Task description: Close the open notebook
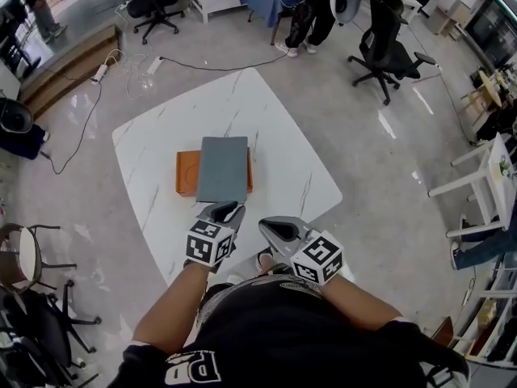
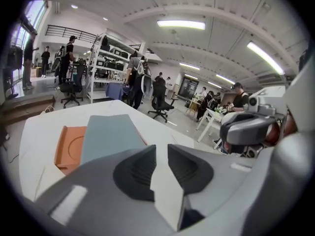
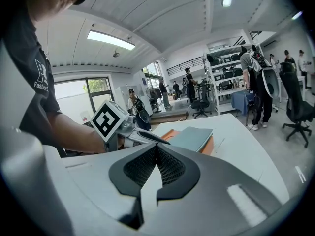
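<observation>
A grey-blue notebook [image 1: 223, 168] [image 2: 106, 136] [image 3: 192, 137] lies closed and flat on an orange tray [image 1: 187, 172] [image 2: 69, 146] [image 3: 210, 144] in the middle of the white marble table [image 1: 275, 120]. My left gripper [image 1: 227, 211] [image 2: 160, 149] [image 3: 165, 140] hovers just short of the notebook's near edge, its jaws a narrow gap apart with nothing between them. My right gripper [image 1: 271, 229] [image 3: 156, 149] [image 2: 226, 132] is beside it to the right, over the table's near edge, shut and empty.
Black office chairs [image 1: 384, 43] stand on the floor beyond the table, and another chair [image 1: 28, 253] is at the left. A cable [image 1: 186, 63] trails across the floor behind the table. A person [image 1: 311, 14] stands at the far side.
</observation>
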